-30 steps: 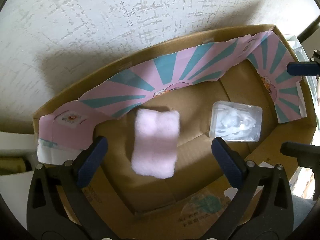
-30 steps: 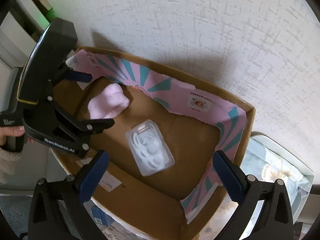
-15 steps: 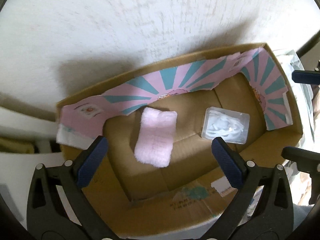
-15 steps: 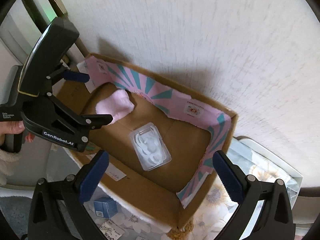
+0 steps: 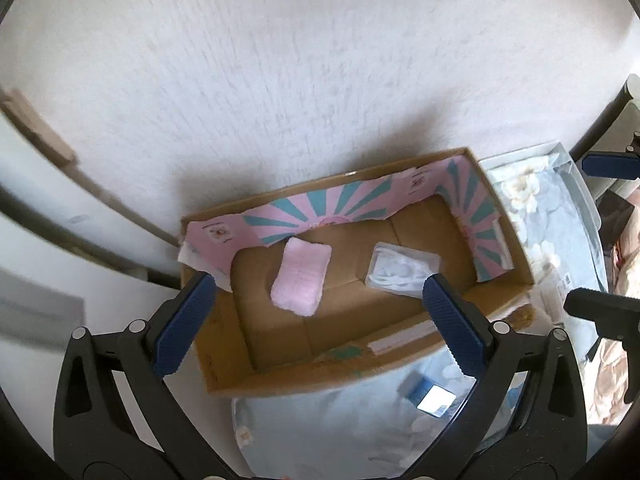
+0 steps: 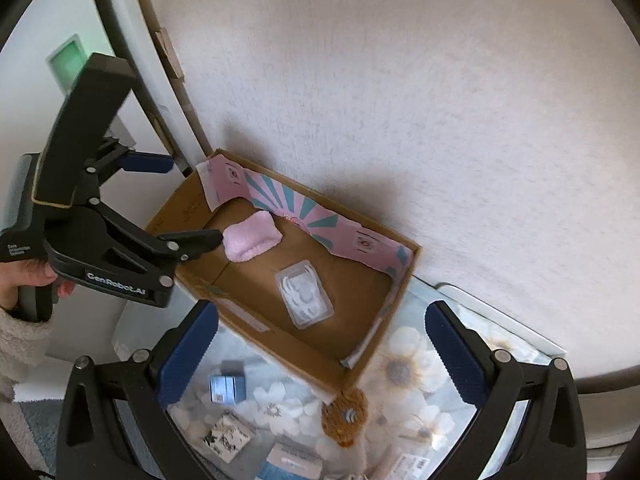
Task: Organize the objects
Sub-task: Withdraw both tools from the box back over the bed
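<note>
**A:** What do you get from your left wrist view?

**B:** You look down between the left tool (image 5: 316, 322), whose blue pads stand wide apart with nothing between them. Below sits the cardboard box (image 5: 224, 344), pushed against the white textured wall (image 5: 304, 80). On the box floor lie the pink cloth (image 5: 301, 282) and, to its right and clear of it, the clear plastic case (image 5: 402, 270). A pink and teal paper liner (image 5: 320, 210) runs along the back and right walls.

**A:** And your right wrist view?

**B:** Here you see what the other camera cannot: the whole body of your left tool (image 6: 168, 204) from the side, released, held by your left hand (image 6: 28, 282) in a fuzzy sleeve (image 6: 18, 344). Its lower finger reaches over the box's left rim, close to the pink cloth (image 6: 252, 238) (contact cannot be judged from this angle). The right tool (image 6: 320, 344) is also spread open and empty, hovering in front of the box (image 6: 280, 350).

**A:** Anything else only on that side?

**B:** Yes. The glass counter (image 6: 420, 396) with a flower pattern carries a small blue box (image 6: 226, 388), a card with a black floral print (image 6: 226, 440), and a brown knitted flower (image 6: 344, 416) by the box's near corner. The left view shows just the blue box (image 5: 430, 394), blurred, while the clear case (image 6: 305, 294) reads sharper from the right, something white inside it.
</note>
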Demonstrator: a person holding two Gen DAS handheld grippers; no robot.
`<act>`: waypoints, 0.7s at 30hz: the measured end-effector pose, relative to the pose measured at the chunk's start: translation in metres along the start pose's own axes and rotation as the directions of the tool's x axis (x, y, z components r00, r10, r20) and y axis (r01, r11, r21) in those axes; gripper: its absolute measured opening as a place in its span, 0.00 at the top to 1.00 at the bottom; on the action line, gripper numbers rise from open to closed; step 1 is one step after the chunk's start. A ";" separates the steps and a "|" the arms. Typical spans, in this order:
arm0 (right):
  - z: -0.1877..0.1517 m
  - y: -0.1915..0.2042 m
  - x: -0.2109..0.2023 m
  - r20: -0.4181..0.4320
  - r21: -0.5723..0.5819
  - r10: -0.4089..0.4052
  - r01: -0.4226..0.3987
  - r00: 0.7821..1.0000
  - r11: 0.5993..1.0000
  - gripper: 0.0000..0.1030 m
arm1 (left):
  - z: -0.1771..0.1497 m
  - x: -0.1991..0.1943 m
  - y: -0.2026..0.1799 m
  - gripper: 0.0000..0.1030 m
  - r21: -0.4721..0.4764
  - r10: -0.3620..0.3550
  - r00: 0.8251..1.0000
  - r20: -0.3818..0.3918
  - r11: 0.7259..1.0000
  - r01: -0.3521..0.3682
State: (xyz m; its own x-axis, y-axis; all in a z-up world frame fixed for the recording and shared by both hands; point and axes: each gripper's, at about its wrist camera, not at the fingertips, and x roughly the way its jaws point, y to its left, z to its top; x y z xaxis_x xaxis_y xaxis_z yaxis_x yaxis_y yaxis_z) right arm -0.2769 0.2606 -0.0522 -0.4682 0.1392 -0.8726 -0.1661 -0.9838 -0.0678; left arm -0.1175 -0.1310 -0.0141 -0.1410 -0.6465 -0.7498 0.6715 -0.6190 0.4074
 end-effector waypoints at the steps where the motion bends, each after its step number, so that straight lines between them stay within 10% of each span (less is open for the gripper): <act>1: -0.002 0.000 -0.006 0.007 -0.004 -0.009 0.009 1.000 1.000 0.00 | -0.002 -0.011 -0.003 0.00 -0.005 0.010 1.000 0.023 1.000 -0.010; 8: -0.030 -0.008 -0.064 0.108 0.018 -0.087 0.086 0.990 0.996 0.00 | -0.028 -0.070 -0.017 0.00 0.028 0.015 0.981 0.192 0.999 -0.021; 21: -0.106 -0.021 -0.110 0.195 0.083 -0.060 0.044 0.979 0.996 0.00 | -0.108 -0.121 -0.054 0.00 -0.033 -0.028 0.963 0.269 0.999 0.038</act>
State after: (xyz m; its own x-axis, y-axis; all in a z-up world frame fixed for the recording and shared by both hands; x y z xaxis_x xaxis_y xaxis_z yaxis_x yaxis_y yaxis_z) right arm -0.1297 0.2538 -0.0063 -0.6174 0.2171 -0.7561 -0.2578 -0.9639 -0.0663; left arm -0.0585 0.0284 -0.0017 -0.3501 -0.7247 -0.5935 0.6890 -0.6285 0.3610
